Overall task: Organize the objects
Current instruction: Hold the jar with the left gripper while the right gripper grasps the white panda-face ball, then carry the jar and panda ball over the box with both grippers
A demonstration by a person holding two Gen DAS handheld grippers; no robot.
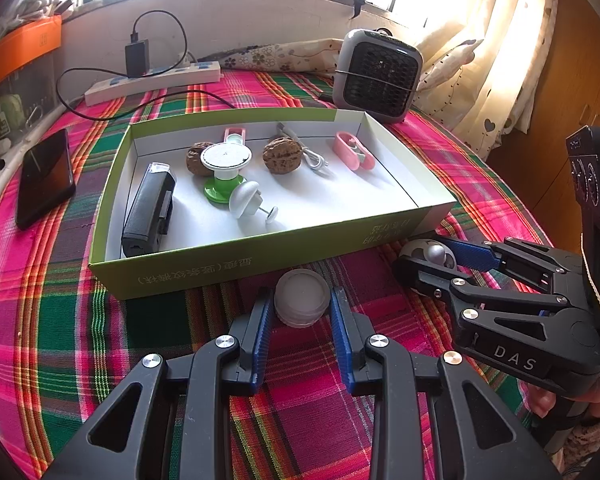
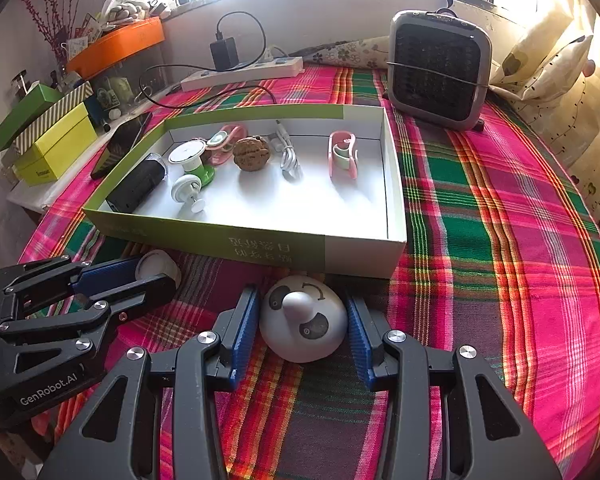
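- The left gripper (image 1: 302, 300) clamps a frosted round lid (image 1: 302, 298) between its blue pads
- The right gripper (image 2: 302, 320) closes on a white panda dome (image 2: 303, 318)
- Both sit on the plaid cloth (image 2: 500, 240), just short of the green box (image 1: 260, 256), which lies straight ahead

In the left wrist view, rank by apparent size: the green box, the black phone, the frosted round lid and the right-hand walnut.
1. green box
2. black phone
3. frosted round lid
4. right-hand walnut
The lid sits nearer the camera, so the last two are unsure.
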